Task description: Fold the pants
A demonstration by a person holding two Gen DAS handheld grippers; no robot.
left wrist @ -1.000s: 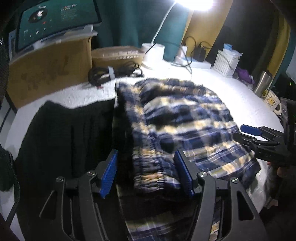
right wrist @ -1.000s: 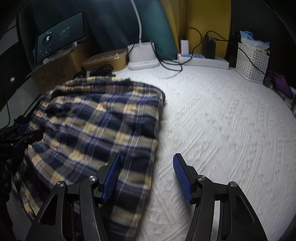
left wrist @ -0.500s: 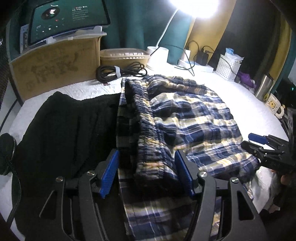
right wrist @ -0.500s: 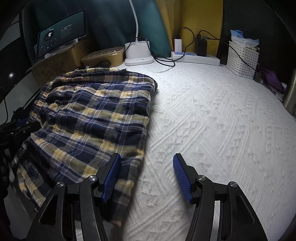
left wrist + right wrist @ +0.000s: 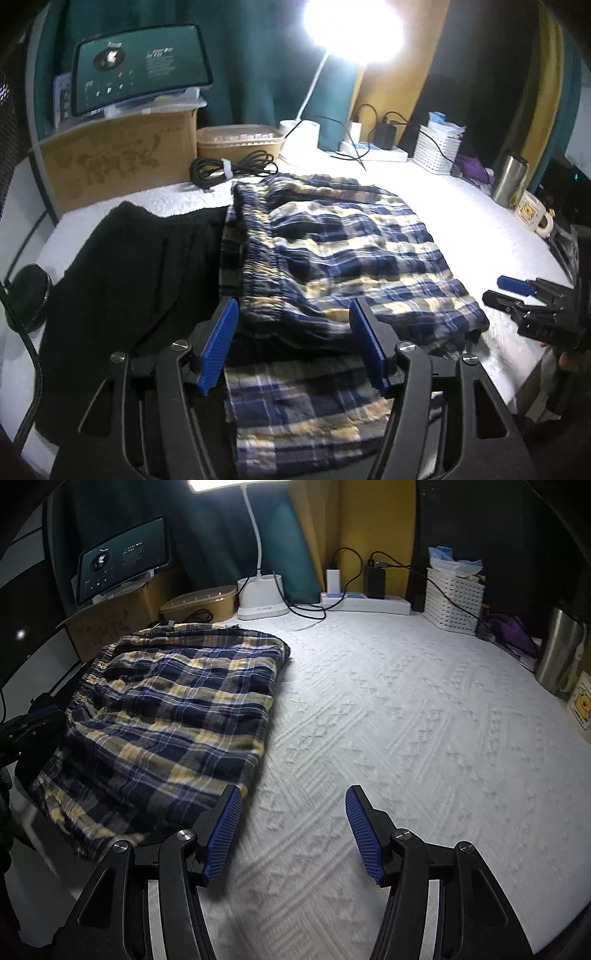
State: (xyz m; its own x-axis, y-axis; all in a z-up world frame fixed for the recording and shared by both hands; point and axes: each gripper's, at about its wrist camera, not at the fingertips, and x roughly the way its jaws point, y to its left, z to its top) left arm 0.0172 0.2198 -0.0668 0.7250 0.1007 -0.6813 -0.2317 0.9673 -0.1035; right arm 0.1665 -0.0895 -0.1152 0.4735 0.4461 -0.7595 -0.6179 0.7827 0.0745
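The blue, yellow and white plaid pants (image 5: 340, 254) lie folded over on the white textured table cover, with the elastic waistband on the left and a lower layer hanging over the near edge. They also show in the right wrist view (image 5: 177, 709). My left gripper (image 5: 295, 349) is open and empty, just short of the folded edge near the waistband. My right gripper (image 5: 291, 834) is open and empty over bare cover, to the right of the pants' corner. It also shows at the right edge of the left wrist view (image 5: 517, 295).
A black garment (image 5: 122, 280) lies left of the pants. At the back stand a cardboard box (image 5: 122, 158), a coiled black cable (image 5: 229, 170), a lamp base (image 5: 262, 598), a power strip (image 5: 365, 603), a white basket (image 5: 452, 600), a steel tumbler (image 5: 557, 657) and a mug (image 5: 532, 214).
Both grippers have drawn back from the pants, open and empty. The folded pants have settled flat and look farther away in both views.
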